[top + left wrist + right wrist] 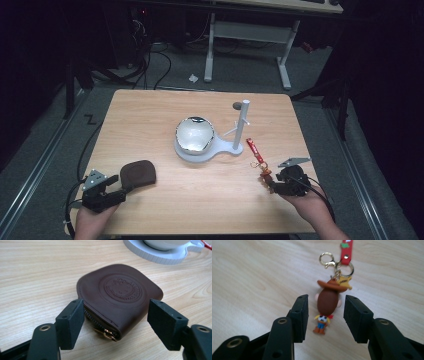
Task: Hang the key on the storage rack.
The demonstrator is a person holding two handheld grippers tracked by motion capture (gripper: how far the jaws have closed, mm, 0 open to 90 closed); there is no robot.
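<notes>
A dark brown leather coin pouch (120, 297) with an embossed round emblem and a gold zip pull lies on the table (150, 115) at the front left, seen as pouch (138, 173). My left gripper (115, 318) is open, its jaws on either side of the pouch's near edge; in the high view this left gripper (119, 187) sits just left of it. A cowboy figure keychain (327, 305) with a red strap (346, 250) lies face down at the front right, seen as keychain (261, 161). My right gripper (325, 315) is open around the figure, apart from it; from above it is right gripper (272, 184).
A white stand (210, 150) at the table's middle carries a shiny round bowl (194, 134) and an upright post (243, 122) with a side peg. A small dark disc (236, 105) lies behind the post. Desk legs and cables are on the floor beyond.
</notes>
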